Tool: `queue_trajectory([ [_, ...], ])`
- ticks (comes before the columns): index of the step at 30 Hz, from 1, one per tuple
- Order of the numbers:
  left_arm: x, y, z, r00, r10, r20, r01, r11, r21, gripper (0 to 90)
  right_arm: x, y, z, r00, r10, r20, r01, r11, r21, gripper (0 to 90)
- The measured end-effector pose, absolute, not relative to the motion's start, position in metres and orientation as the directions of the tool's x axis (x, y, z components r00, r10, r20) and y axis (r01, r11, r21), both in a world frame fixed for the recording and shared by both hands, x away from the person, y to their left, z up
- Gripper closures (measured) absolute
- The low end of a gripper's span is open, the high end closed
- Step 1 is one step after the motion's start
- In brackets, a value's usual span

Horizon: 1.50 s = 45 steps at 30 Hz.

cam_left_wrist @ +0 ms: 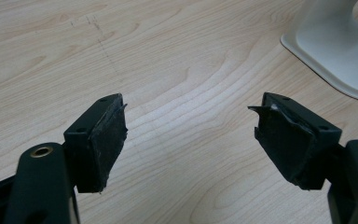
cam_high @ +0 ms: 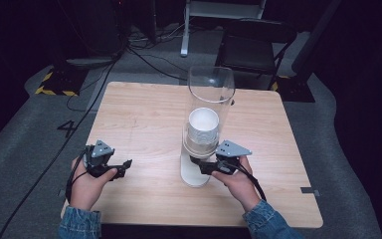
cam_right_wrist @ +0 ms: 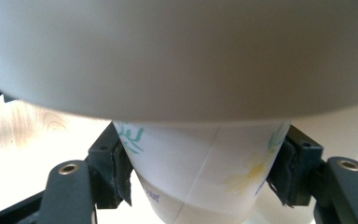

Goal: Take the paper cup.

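We see a tall cup dispenser [cam_high: 204,129] standing on the pale wood-grain table [cam_high: 144,119]: a clear, smooth plastic tube, round in section, set on a white base, with a stack of white paper cups [cam_high: 203,126] inside it. In the right gripper view, the dispenser's grey-white underside spreads blurred across the top, and out of it hangs the bottom paper cup [cam_right_wrist: 200,172], a tapered white cone of matte paper with a seam and faint teal and yellow floral print; its rim is hidden up in the dispenser and its foot is cut off by the frame edge. The right gripper [cam_high: 205,167], just beside the dispenser's base on the person's side, has its black jaws pressed on both sides of that cup, the worn rubber pads [cam_right_wrist: 121,172] against the paper. The left gripper [cam_high: 124,167] hovers well to the left of the dispenser, above bare table, its jaws wide apart with nothing between them, its frayed pads [cam_left_wrist: 107,140] visible.
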<state>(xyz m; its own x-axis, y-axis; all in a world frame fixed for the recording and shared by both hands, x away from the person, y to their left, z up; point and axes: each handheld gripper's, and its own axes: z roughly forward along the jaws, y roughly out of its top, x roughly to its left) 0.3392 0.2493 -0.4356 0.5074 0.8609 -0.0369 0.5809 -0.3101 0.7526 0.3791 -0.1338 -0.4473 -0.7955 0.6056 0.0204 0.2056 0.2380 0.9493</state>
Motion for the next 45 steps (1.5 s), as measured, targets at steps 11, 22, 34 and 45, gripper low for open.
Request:
queue_trajectory([
  [11, 0.339, 0.250, -0.436, 0.505, 0.862, -0.046, 0.583, -0.301, 0.755, 24.5, 0.381, -0.130, -0.458, -0.804, 0.590, 0.079, 0.263, 0.234, 0.936, 34.4],
  [22, 0.340, 0.249, -0.435, 0.510, 0.859, -0.042, 0.581, -0.308, 0.753, 24.5, 0.378, -0.132, -0.470, -0.796, 0.603, 0.053, 0.275, 0.282, 0.919, 34.4],
  [34, 0.345, 0.245, -0.435, 0.521, 0.852, -0.046, 0.576, -0.311, 0.756, 24.4, 0.375, -0.131, -0.485, -0.799, 0.599, 0.042, 0.307, 0.348, 0.886, 34.2],
  [45, 0.347, 0.243, -0.435, 0.525, 0.850, -0.051, 0.575, -0.310, 0.757, 24.4, 0.374, -0.134, -0.495, -0.783, 0.619, 0.054, 0.349, 0.366, 0.863, 33.9],
])
